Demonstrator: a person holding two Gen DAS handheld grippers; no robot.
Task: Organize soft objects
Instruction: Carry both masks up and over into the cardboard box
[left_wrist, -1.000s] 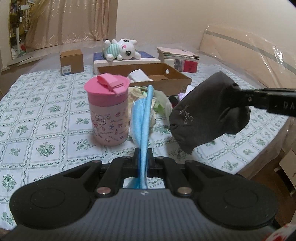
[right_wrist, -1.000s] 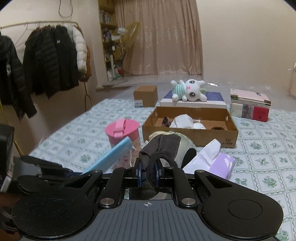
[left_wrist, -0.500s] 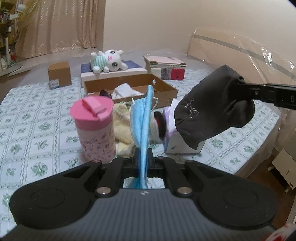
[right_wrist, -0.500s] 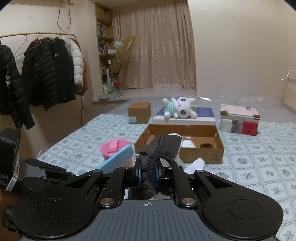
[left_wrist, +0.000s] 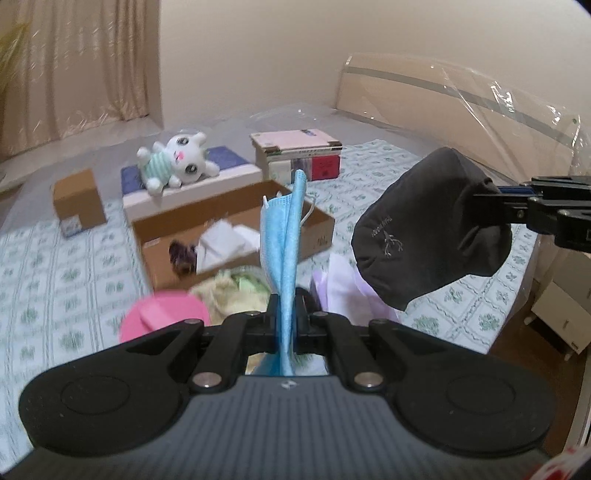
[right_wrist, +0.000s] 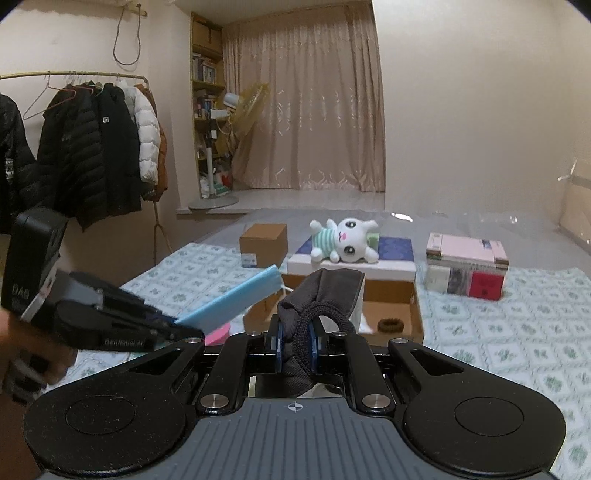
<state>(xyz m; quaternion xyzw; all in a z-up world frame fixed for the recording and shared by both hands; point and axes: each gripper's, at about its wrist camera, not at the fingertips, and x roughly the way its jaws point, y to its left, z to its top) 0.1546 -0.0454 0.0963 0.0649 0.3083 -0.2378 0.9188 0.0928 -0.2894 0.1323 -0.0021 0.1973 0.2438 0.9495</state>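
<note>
Mask (left_wrist: 283, 236) and beanie (left_wrist: 432, 229) in grippers

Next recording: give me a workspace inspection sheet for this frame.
Surface: bed under a green floral sheet.
Job's things: blue face mask and dark beanie both held in the air; open cardboard tray holds white cloth.
Clutter: plush bunny, pink-lidded cup, book stack, small carton.
Grippers: left claw shut on the mask; right claw shut on the beanie.
Cables: nothing seen.
Surroundings: coat rack, curtains.
</note>
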